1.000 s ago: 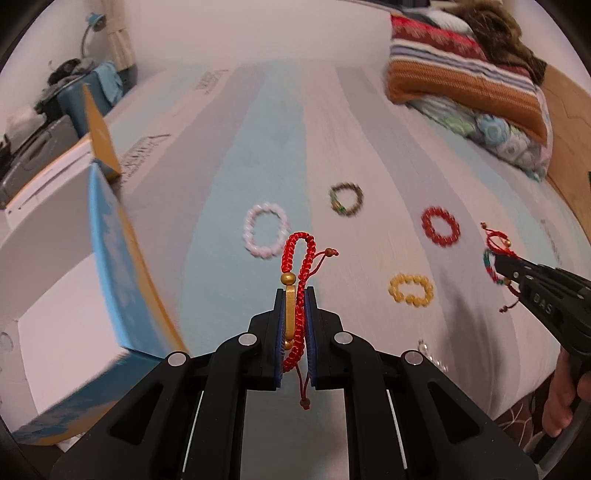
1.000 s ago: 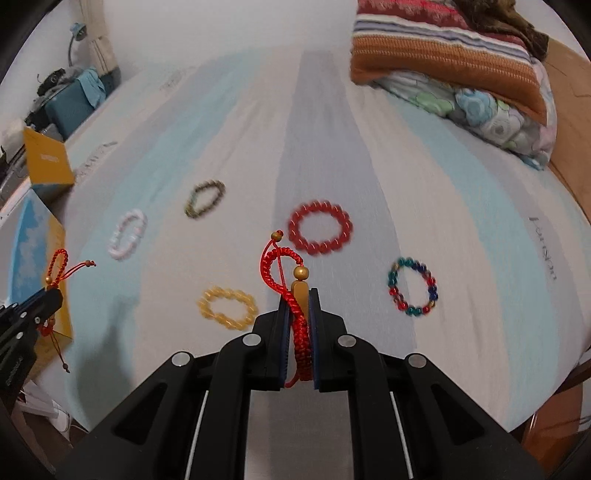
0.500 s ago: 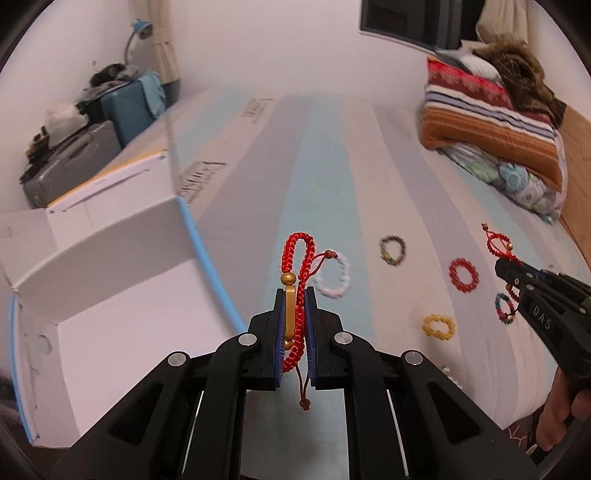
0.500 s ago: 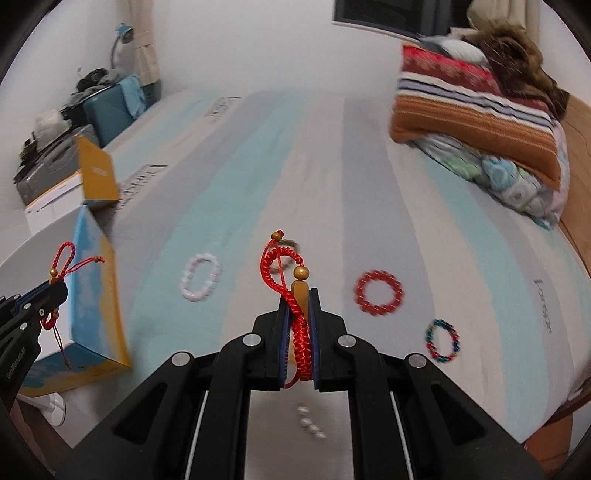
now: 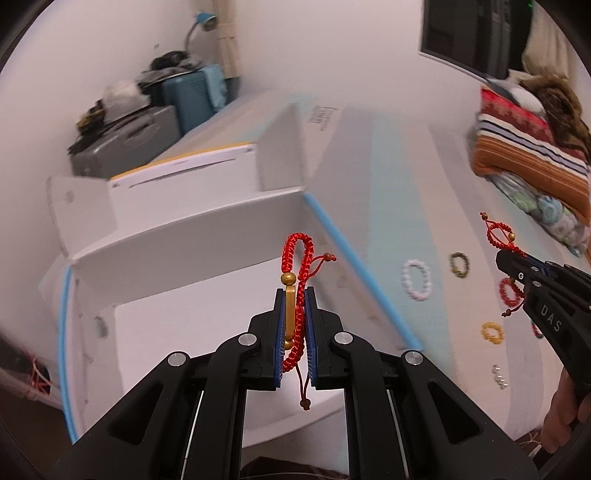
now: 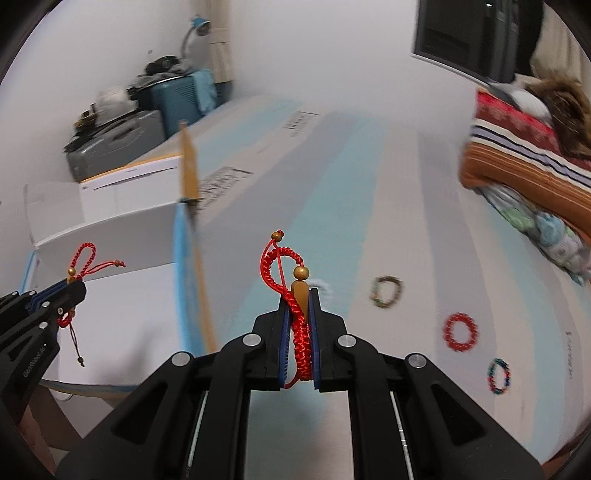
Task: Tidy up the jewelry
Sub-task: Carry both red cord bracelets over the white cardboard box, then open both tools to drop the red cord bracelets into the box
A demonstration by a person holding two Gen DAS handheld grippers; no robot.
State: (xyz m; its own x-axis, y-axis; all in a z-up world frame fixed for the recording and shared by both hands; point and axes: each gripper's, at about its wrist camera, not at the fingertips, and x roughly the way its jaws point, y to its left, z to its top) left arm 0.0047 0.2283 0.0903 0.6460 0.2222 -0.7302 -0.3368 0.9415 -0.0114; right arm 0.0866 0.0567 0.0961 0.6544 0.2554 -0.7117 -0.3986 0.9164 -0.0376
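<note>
Two grippers point(image 5: 294, 295) point(image 6: 300, 295), each clamping red bracelets point(image 5: 295, 254) point(image 6: 275, 269)

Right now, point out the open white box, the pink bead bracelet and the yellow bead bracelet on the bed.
open white box point(image 5: 207, 332), left wrist view, on its bare inner floor.
pink bead bracelet point(image 5: 407, 282), left wrist view, on its left arc.
yellow bead bracelet point(image 5: 486, 333), left wrist view, on its left beads.

At your twelve o'clock runs the striped bed point(image 6: 369, 192), pale blue and grey. At two o'clock a folded striped blanket point(image 5: 532, 155) sits on a patterned pillow point(image 5: 546, 214). At ten o'clock you have a teal suitcase point(image 5: 192, 96), a grey case point(image 5: 122, 144) and a blue desk lamp point(image 5: 205, 20). A dark screen point(image 6: 465, 40) hangs at one o'clock.
</note>
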